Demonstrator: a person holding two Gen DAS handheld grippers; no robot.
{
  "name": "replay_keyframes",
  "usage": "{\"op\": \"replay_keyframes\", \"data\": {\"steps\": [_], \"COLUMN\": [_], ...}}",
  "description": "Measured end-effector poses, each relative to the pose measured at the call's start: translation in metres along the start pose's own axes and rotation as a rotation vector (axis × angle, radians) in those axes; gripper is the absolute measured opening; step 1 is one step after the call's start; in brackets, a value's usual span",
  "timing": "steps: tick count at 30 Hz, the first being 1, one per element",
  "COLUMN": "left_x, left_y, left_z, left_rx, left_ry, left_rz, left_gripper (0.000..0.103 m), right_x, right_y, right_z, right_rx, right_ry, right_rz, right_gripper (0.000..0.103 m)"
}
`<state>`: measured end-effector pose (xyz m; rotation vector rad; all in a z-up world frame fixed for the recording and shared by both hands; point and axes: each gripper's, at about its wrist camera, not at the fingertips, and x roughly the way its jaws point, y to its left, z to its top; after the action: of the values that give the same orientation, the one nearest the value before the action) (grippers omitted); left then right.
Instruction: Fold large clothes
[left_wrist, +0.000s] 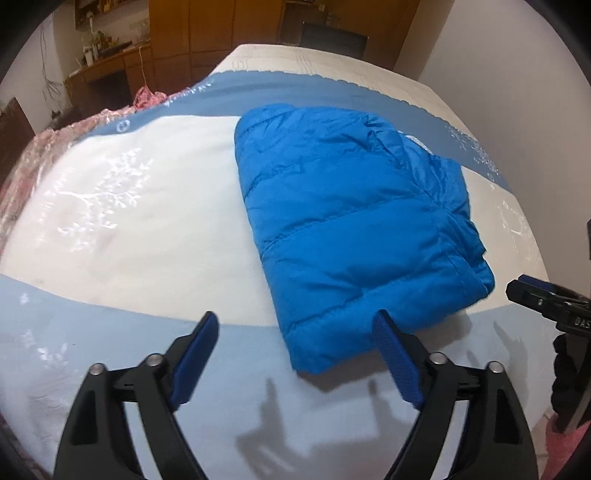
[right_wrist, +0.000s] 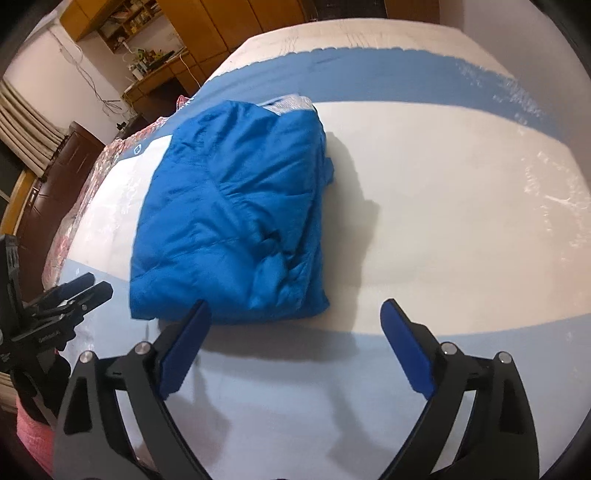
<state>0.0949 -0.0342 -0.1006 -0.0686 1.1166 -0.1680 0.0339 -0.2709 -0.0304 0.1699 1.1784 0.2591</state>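
Both the left gripper (left_wrist: 295, 328) and right gripper (right_wrist: 293, 317) stood wide open, empty. The blue jacket (left_wrist: 351, 229) lay folded at twelve o'clock, seemingly finished; any tidying should press its loose near edge flat.

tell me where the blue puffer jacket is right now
The blue puffer jacket lies folded on the bed cover, just beyond both open grippers, right of centre in the left wrist view.

One folded blue padded jacket (left_wrist: 354, 221) is seen on one bed (left_wrist: 129, 221), which is covered by one white and blue sheet. Two grippers are counted: the left gripper (left_wrist: 295, 325) and the right gripper (right_wrist: 295, 314). Two blue-padded fingers (left_wrist: 195, 358) are carried by each, four in all. One pink patterned cloth (left_wrist: 22, 177) is seen at the bed's edge.
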Motion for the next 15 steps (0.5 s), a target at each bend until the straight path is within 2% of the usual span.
{"op": "replay_keyframes", "data": {"steps": [4, 15], "left_x": [-0.021, -0.07], "left_y": [-0.006, -0.008], "left_z": [-0.008, -0.008], "left_rx": [0.028, 0.02], "left_ry": [-0.02, -0.064], "left_rz": [0.042, 0.07], "left_gripper": [0.095, 0.095], "right_x": [-0.01, -0.045], "right_y": [0.018, 0.04], "right_z": [0.005, 0.004], "right_rx": [-0.027, -0.051], "right_ry": [-0.026, -0.061], "right_rz": [-0.024, -0.041], "right_gripper": [0.092, 0.093]}}
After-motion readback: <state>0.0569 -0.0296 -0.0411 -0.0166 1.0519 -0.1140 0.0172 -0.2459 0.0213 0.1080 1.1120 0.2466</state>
